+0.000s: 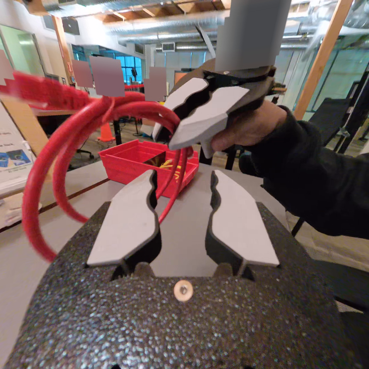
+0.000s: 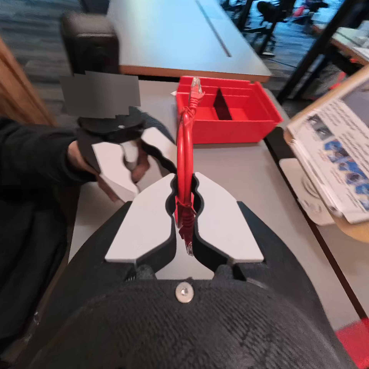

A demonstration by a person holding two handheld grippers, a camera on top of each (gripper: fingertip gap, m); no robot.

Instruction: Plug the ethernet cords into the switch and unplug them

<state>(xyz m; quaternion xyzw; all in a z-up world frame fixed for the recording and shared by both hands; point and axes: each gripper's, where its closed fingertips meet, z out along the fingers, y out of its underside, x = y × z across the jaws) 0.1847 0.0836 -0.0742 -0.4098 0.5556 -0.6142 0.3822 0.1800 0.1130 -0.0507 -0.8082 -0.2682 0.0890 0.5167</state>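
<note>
One red ethernet cord [image 2: 184, 169] coil, clamped between right jaws

Right hand-held gripper [image 2: 184, 177] clamped, left hand-held gripper [image 1: 183, 175] agape.

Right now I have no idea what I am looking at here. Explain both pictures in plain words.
There is no robot. A person holds a hand-held claw in each hand, and a camera on each claw looks forward along its two grey fingers.

The left wrist view shows the left claw open and holding nothing. Beyond it, a hand holds the other claw.

The right wrist view shows the right claw shut on a coiled, tied red ethernet cord, which is lifted above the grey table.

On the table stands a red bin with a black divider; the left view shows something yellow inside. Printed papers lie to one side. No switch is visible.
</note>
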